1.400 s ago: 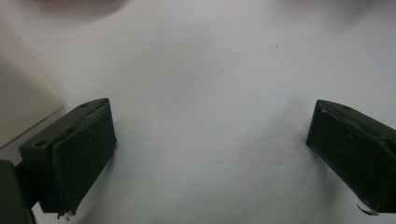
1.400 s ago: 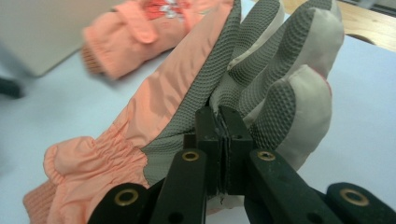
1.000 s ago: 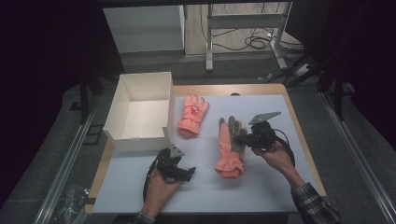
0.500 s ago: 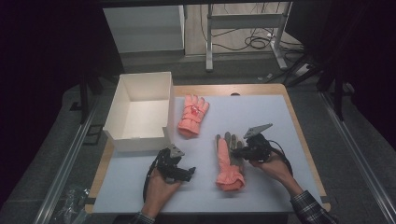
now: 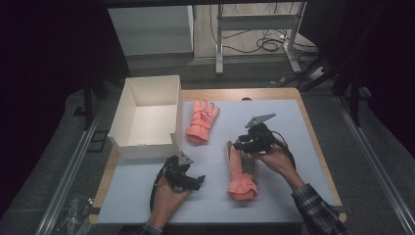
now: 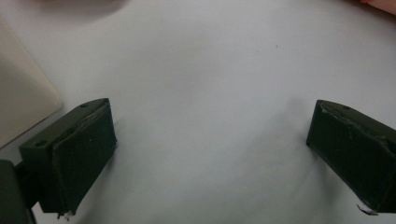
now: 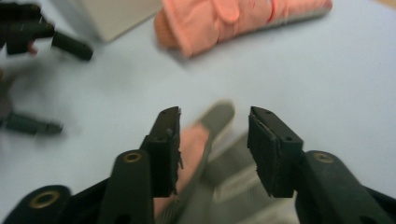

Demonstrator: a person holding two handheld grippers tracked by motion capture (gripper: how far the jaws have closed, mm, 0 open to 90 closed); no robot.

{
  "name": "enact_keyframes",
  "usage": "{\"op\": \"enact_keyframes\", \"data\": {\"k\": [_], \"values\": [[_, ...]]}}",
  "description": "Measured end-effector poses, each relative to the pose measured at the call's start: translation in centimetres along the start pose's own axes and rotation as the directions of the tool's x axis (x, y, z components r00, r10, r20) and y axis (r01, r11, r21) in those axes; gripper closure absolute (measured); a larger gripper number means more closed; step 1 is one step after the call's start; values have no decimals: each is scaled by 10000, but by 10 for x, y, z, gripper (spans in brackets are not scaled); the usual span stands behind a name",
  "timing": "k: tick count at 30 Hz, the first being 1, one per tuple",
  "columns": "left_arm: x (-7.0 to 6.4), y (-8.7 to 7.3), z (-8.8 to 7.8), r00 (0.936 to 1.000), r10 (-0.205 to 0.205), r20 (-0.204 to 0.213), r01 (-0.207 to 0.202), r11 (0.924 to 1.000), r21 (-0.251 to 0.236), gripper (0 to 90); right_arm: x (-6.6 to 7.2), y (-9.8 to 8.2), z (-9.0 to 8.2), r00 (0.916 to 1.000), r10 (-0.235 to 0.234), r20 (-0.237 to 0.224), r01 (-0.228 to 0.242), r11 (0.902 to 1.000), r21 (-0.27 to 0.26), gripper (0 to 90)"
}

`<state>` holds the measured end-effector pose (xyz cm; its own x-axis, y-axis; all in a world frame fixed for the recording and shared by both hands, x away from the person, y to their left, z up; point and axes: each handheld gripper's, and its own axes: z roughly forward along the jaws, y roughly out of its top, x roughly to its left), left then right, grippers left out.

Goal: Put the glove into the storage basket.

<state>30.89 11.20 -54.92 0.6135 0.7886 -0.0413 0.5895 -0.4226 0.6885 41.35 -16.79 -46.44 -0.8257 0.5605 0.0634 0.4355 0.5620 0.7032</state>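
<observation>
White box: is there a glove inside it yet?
No. In the high view the white box is bare inside, and both gloves lie on the table: one beside it, one nearer the person.

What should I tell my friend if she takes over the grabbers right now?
Left gripper: open, low over bare mat, holding nothing.
Right gripper: open, jaws either side of the near glove's fingers, not clamped.
Far glove lies beside the white box.
Done: nothing is in the box.
Left, probably: grip the near glove, box it, then the far one.

The right tool [image 7: 214, 154] hovers with jaws parted over a glove's [image 7: 205, 140] grey-tipped fingers [image 7: 218, 114].
</observation>
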Motion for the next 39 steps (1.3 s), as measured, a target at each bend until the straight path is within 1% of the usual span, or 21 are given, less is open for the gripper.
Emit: {"op": "enact_keyframes", "data": {"k": [2,3,5,6,8,9,10,12,15,17,21,23,24,27,28,30,32,34,35,37,39], "values": [[0,0,0,10000,2,0,-2,10000,1,14,-1,8,6,10000,35,30,-35,9999,-101,486],[0,0,0,10000,3,1,-3,10000,0,14,-3,14,10,10000,0,61,1,9999,-156,485],[0,0,0,10000,4,1,-4,10000,2,14,-3,18,13,10000,-23,75,24,9999,-160,486],[0,0,0,10000,6,4,-6,10000,-1,14,-3,28,21,9997,-101,237,106,9997,-212,485],[0,0,0,10000,19,1,-19,10000,10,14,-4,37,28,9996,-81,269,88,9996,-255,481],[0,0,0,10000,19,1,-19,10000,10,14,-4,37,28,9996,-81,269,88,9996,-255,481],[0,0,0,10000,15,1,-15,10000,-7,14,-5,45,35,9995,-41,321,51,9995,-311,468],[0,0,0,10000,18,2,-18,10000,7,14,-6,53,42,9993,47,377,-34,9993,-362,463],[0,0,0,10000,18,1,-18,10000,4,14,-7,60,48,9990,111,428,-95,9992,-385,446],[0,0,0,10000,21,-1,-21,10000,7,14,-10,69,57,9981,358,496,-337,9985,-427,419],[0,0,0,10000,12,-1,-12,10000,5,14,-17,79,70,9954,657,695,-623,9968,-501,404],[0,0,0,10000,14,0,-14,10000,7,14,-19,80,72,9947,750,704,-716,9962,-494,402],[0,0,0,10000,-5,5,5,10000,-8,14,-22,85,81,9938,792,776,-758,9961,-461,399],[0,0,0,10000,9,-2,-9,10000,3,14,-24,89,88,9944,699,797,-666,9969,-425,400],[0,0,0,10000,8,1,-8,10000,2,14,-26,94,97,9948,571,843,-541,9978,-376,401],[0,0,0,10000,-6,7,6,10000,-12,14,-28,98,105,9945,465,936,-436,9985,-324,417],[0,0,0,10000,-6,7,6,10000,-10,14,-30,99,109,9947,475,910,-449,9985,-303,422],[0,0,0,10000,-6,7,6,10000,-11,14,-33,104,120,9945,598,863,-570,9978,-340,431],[0,0,0,10000,-6,7,6,10000,-11,14,-33,104,120,9945,598,863,-570,9978,-340,431],[0,0,0,10000,1,7,-1,10000,-10,14,-36,107,131,9943,699,810,-675,9972,-320,426],[0,0,0,10000,-1,7,1,10000,-12,14,-37,107,135,9942,702,819,-683,9973,-261,426]]}}
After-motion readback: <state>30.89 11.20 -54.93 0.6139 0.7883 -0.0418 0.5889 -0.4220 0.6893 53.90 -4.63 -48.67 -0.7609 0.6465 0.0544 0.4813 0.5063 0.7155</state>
